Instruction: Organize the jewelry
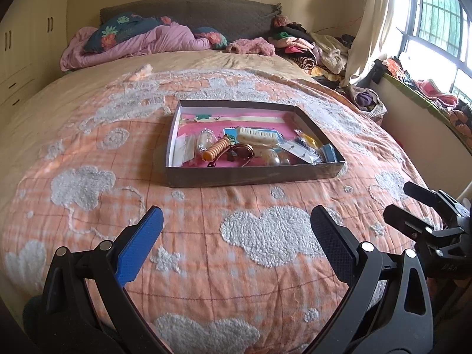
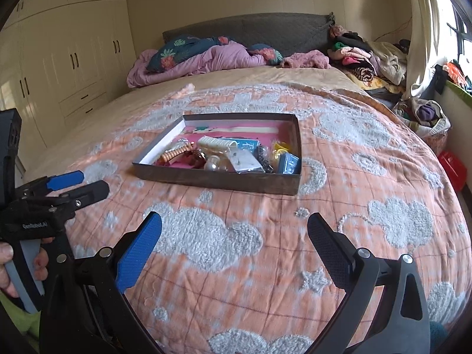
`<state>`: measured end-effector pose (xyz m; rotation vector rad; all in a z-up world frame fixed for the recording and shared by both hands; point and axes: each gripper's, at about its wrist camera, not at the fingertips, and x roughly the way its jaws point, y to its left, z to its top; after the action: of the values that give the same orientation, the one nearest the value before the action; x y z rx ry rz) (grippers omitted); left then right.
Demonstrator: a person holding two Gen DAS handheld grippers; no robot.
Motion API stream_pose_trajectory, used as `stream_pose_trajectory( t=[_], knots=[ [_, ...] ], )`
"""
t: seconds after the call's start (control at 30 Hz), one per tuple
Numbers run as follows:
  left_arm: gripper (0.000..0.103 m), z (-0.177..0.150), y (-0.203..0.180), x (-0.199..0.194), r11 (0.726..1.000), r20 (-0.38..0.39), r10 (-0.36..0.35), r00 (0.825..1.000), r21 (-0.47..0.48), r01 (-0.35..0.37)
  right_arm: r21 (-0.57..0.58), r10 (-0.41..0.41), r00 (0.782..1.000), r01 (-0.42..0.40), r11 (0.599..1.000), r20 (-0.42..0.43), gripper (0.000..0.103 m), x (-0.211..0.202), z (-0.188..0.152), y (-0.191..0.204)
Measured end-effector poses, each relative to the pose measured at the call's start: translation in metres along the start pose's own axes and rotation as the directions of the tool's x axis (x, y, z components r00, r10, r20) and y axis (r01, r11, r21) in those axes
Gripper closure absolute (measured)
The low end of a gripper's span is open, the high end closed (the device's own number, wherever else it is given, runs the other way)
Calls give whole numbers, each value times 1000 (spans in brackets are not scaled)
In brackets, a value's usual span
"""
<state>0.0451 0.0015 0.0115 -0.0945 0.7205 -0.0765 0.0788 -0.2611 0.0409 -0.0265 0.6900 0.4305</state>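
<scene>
A shallow dark box (image 1: 250,175) (image 2: 212,181) sits on the orange cloud-pattern bedspread (image 1: 206,236). It holds jewelry: an orange beaded bracelet (image 1: 216,147) (image 2: 174,154), dark bangles (image 1: 243,151), a cream comb-like piece (image 1: 259,138) (image 2: 215,143), clear baubles (image 1: 274,157) (image 2: 214,162), and small packets (image 1: 303,150) (image 2: 246,160). My left gripper (image 1: 236,221) is open and empty, low over the bedspread, short of the box. My right gripper (image 2: 234,227) is open and empty, also short of the box. Each gripper shows in the other's view, the left (image 2: 88,184) and the right (image 1: 404,203).
A purple quilt and pillows (image 1: 141,41) lie at the headboard. Piled clothes (image 1: 309,50) sit at the far right of the bed. White wardrobes (image 2: 73,59) stand left. A window and a cluttered sill (image 1: 427,88) are right. A red box (image 2: 452,168) sits on the floor.
</scene>
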Motion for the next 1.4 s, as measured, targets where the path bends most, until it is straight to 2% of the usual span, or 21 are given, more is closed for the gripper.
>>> stream_pose_trajectory(
  t=[1.4],
  knots=[
    [10,2,-1,-13,1000,14,-3,1000,-6,3,-5,-2,1000,2,1000,16,5,-14,2,2]
  ],
)
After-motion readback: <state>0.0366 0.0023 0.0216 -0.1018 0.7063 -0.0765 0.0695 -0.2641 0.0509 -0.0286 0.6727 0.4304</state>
